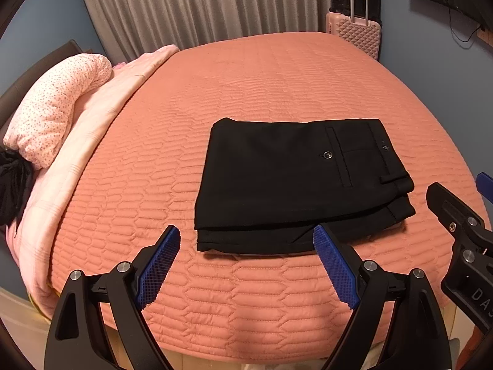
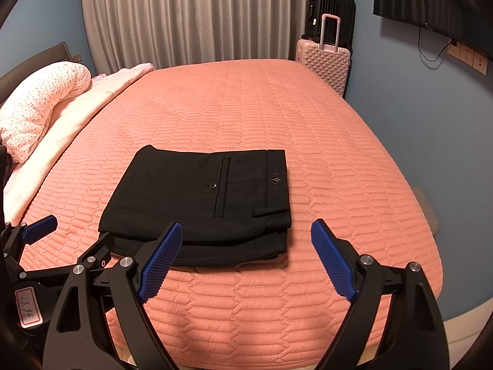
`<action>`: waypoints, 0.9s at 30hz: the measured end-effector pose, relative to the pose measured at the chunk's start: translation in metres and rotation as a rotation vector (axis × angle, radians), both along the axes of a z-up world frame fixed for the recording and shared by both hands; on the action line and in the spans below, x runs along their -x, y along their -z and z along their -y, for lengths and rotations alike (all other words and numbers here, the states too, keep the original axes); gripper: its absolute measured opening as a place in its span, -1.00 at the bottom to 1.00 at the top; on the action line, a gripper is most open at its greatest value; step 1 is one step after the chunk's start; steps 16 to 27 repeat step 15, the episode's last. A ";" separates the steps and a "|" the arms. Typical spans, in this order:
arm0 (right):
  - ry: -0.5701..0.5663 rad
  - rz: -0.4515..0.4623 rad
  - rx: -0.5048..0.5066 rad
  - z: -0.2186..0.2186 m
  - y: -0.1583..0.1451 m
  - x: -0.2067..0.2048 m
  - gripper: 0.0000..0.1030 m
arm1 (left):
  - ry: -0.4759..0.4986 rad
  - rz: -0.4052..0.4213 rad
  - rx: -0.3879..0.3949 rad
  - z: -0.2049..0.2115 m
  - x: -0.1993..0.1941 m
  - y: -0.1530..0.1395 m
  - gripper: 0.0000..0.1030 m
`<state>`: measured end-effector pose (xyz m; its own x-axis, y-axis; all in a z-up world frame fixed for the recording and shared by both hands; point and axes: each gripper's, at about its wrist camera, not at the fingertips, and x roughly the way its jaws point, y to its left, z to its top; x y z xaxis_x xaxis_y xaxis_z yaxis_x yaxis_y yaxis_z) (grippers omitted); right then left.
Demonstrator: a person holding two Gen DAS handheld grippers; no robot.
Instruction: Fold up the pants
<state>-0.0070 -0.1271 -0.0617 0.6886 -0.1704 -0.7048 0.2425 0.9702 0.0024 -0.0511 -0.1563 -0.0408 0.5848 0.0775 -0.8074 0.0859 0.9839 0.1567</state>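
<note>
Item: black pants (image 1: 295, 182), folded into a compact rectangle of several layers, lying flat on the salmon quilted bedspread (image 1: 246, 77) toward the near edge of the bed. Back pocket with button (image 1: 327, 154) facing up; waistband running along the right side of the stack, belt loop showing at its near corner.

Item: left tongs (image 1: 246, 265), hovering just short of the near edge of the pants, jaws standing wide apart and gripping nothing. Its right blue pad (image 1: 334, 268) is overlapping the lower edge of the stack in the left wrist view; contact cannot be told.

Item: right tongs (image 2: 246, 259), likewise gaping wide and holding nothing, sitting beside the left tongs, its left pad in front of the near right part of the pants.

Surroundings: spotted pink pillow (image 1: 52, 108) and pale pink blanket (image 1: 101, 117) lying along the left side of the bed; grey curtain (image 2: 191, 15) hanging behind; pink suitcase (image 2: 323, 61) standing at the far right corner, black suitcase (image 2: 332, 12) behind it; blue wall with sockets (image 2: 466, 55).
</note>
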 end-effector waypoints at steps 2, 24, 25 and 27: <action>0.001 -0.001 0.000 0.000 0.001 -0.001 0.63 | -0.005 0.005 0.000 0.000 0.001 0.000 0.68; 0.002 -0.005 0.001 0.000 0.001 -0.002 0.63 | -0.003 -0.036 0.010 -0.003 -0.002 0.006 0.68; 0.002 -0.005 0.001 0.000 0.001 -0.002 0.63 | -0.003 -0.036 0.010 -0.003 -0.002 0.006 0.68; 0.002 -0.005 0.001 0.000 0.001 -0.002 0.63 | -0.003 -0.036 0.010 -0.003 -0.002 0.006 0.68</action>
